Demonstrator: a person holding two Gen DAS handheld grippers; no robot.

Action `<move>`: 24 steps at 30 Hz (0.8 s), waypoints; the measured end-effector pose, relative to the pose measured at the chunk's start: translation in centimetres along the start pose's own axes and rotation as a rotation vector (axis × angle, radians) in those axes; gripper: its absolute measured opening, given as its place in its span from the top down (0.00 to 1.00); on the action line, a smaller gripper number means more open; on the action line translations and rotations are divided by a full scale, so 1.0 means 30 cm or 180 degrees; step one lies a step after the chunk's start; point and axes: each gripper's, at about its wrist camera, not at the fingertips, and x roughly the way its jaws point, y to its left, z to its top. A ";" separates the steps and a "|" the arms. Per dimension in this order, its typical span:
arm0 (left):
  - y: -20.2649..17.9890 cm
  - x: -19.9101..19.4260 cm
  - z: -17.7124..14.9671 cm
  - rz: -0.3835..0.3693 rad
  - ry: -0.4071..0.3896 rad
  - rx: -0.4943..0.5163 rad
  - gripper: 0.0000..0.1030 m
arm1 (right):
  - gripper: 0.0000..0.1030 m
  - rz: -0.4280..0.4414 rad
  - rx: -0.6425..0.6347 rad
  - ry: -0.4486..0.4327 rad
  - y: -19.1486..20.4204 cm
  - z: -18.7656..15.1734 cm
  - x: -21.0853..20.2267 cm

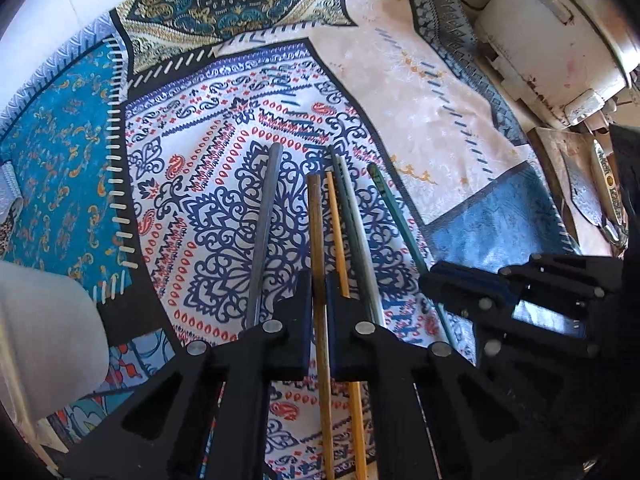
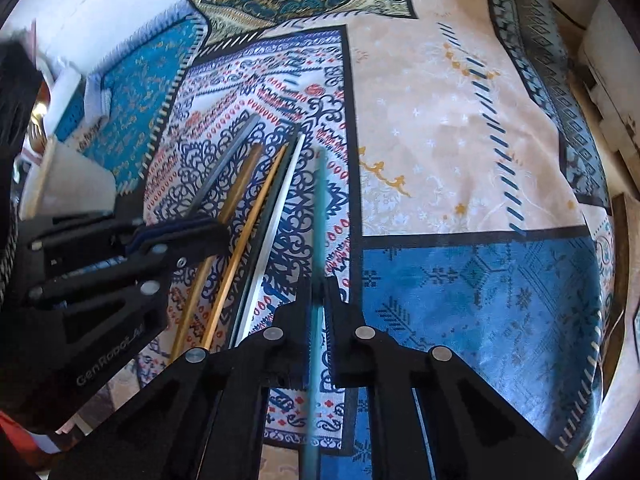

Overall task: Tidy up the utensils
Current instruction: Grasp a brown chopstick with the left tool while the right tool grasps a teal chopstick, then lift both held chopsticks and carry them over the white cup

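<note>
Several chopsticks lie side by side on a patterned tablecloth (image 1: pixel 224 184). My left gripper (image 1: pixel 319 280) is shut on a brown wooden chopstick (image 1: pixel 318 240). Next to it lie a grey chopstick (image 1: pixel 264 232), a thin yellow chopstick (image 1: pixel 338 240) and a grey-white chopstick (image 1: pixel 356 240). My right gripper (image 2: pixel 318 292) is shut on a teal chopstick (image 2: pixel 320 216), which also shows in the left wrist view (image 1: pixel 400 220). The right gripper (image 1: pixel 460 284) sits just right of the row. The left gripper (image 2: pixel 200 232) appears at the left of the right wrist view, over the brown chopstick (image 2: pixel 240 188).
A white appliance (image 1: pixel 560 40) stands at the far right. A wooden board with a knife (image 1: pixel 604 184) lies at the right edge. A white cup (image 2: pixel 68 188) and cloth items (image 2: pixel 96 96) sit on the left. The peach (image 2: pixel 440 120) and blue (image 2: pixel 480 300) cloth panels spread to the right.
</note>
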 end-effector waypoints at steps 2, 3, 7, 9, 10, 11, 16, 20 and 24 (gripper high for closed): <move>-0.006 -0.036 -0.009 -0.0029 -0.0066 -0.0008 0.96 | 0.95 0.0011 0.0022 -0.0090 -0.016 -0.003 -0.039; -0.009 -0.052 -0.014 -0.0040 -0.0096 -0.0013 0.96 | 0.95 0.0021 0.0031 -0.0124 -0.020 -0.004 -0.057; -0.027 -0.133 -0.032 -0.0038 -0.0279 0.0016 0.96 | 0.95 0.0017 0.0028 -0.0328 -0.018 -0.013 -0.137; -0.039 -0.180 -0.045 -0.0026 -0.0387 0.0039 0.96 | 0.95 0.0018 0.0025 -0.0403 -0.020 -0.021 -0.168; -0.041 -0.199 -0.050 -0.0016 -0.0433 0.0050 0.96 | 0.95 0.0025 0.0021 -0.0439 -0.018 -0.028 -0.176; -0.047 -0.226 -0.058 0.0005 -0.0496 0.0064 0.96 | 0.95 0.0026 0.0021 -0.0482 -0.007 -0.027 -0.190; -0.064 -0.346 -0.085 0.0006 -0.0759 0.0092 0.96 | 0.99 0.0010 -0.0023 -0.0715 0.019 -0.038 -0.278; -0.079 -0.437 -0.099 0.0030 -0.0975 0.0144 0.96 | 0.99 0.0008 -0.0074 -0.0906 0.051 -0.031 -0.340; -0.096 -0.504 -0.118 0.0045 -0.1128 0.0206 0.96 | 0.99 -0.0041 -0.0137 -0.1029 0.077 -0.033 -0.380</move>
